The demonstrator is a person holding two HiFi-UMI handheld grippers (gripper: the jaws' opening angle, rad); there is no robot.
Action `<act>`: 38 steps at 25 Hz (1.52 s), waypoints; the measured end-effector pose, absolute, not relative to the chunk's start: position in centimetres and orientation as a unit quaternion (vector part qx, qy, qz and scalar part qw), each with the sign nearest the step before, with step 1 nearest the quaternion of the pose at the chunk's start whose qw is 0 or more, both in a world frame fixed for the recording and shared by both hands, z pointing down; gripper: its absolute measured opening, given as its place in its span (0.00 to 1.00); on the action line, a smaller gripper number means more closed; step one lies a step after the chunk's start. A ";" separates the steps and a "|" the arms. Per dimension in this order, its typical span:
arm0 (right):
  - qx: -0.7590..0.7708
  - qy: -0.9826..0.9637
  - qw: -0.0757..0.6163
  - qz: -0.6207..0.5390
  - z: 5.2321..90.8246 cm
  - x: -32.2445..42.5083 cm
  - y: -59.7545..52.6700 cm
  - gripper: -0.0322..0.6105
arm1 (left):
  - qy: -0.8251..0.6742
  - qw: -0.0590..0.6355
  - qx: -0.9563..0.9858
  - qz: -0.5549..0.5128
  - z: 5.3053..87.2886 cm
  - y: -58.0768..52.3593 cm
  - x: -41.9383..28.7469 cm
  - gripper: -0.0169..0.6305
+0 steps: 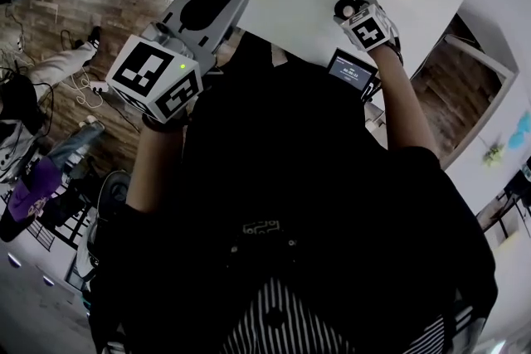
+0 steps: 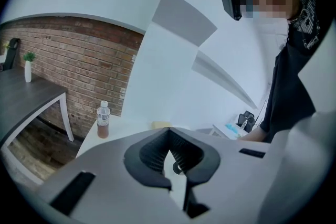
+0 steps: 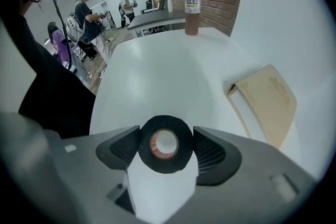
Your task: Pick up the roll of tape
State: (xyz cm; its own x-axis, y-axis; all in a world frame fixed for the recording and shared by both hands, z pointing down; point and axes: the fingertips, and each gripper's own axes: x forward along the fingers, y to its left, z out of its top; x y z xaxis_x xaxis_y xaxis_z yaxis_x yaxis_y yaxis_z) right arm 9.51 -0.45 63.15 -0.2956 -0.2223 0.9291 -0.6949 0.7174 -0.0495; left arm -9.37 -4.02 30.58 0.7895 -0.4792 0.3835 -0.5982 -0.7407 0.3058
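Grasp step. Roll of tape (image 3: 165,164) lies flat on desk (image 3: 157,76), between right gripper (image 3: 165,137) fingers. Pads touch both sides, so grip looks made. Left gripper (image 2: 169,136) fingers closed, empty. Next: confirm firm hold, lift straight up, watch for slip.

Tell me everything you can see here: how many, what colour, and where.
roll of tape: one, black, flat on the table
table: one, white
bottle: one, brown liquid, table's far end
flat box: one, tan, right of the tape
screen device: one, dark, table's near edge
people: two, background
left gripper: grey, shut, empty
right gripper: grey, jaws against the tape's sides
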 end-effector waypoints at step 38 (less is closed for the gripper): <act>0.526 -0.784 0.073 0.321 37.8 18.5 6.2 0.54 | -0.058 0.137 0.980 0.136 26.1 0.2 5.7 0.04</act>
